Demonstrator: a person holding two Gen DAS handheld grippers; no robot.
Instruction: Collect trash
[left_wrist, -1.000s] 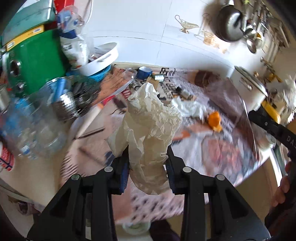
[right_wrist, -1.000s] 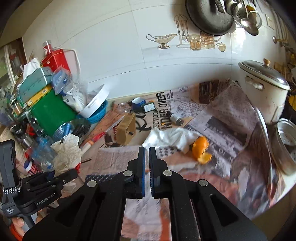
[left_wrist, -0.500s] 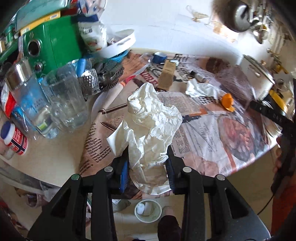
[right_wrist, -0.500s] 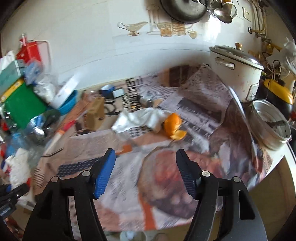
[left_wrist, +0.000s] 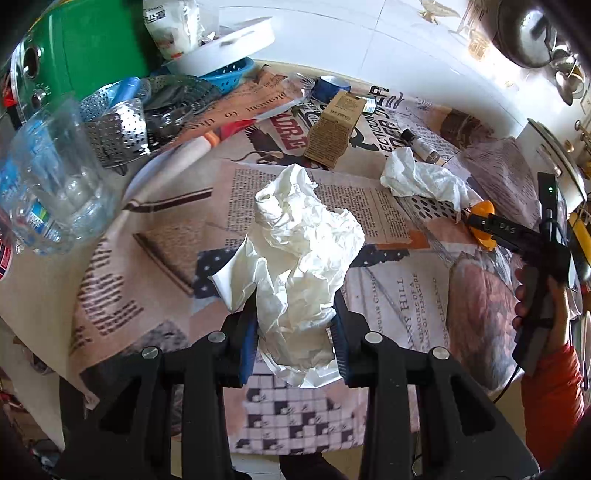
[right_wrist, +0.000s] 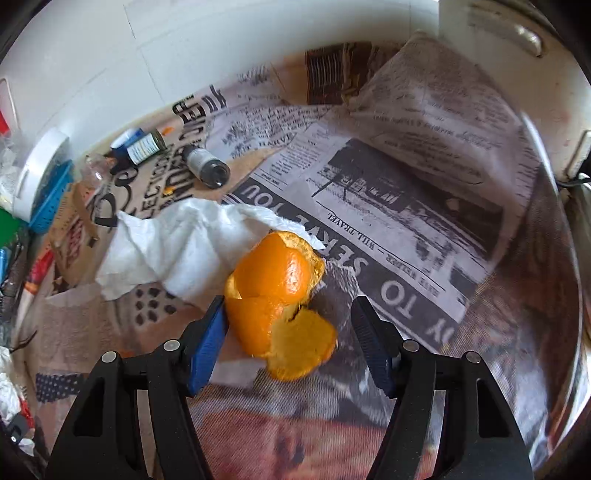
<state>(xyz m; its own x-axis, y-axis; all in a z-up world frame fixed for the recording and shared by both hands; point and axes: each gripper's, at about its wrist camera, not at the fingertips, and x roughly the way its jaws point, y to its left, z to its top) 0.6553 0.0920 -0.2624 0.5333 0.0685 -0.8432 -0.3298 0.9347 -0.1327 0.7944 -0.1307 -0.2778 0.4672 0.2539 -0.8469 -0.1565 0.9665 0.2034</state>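
R jaws of the right gripper (right_wrist: 288, 325) stand wide around the orange peel (right_wrist: 282, 299), left pad touching it, no squeeze; a sec ago they were shut, well short of the peel. Left gripper (left_wrist: 295, 339) pinches the crumpled paper wad (left_wrist: 299, 254), as before. White tissue (right_wrist: 177, 251) touches the peel's far side. Only the L view shows the brown box (left_wrist: 334, 131) beyond the peel.
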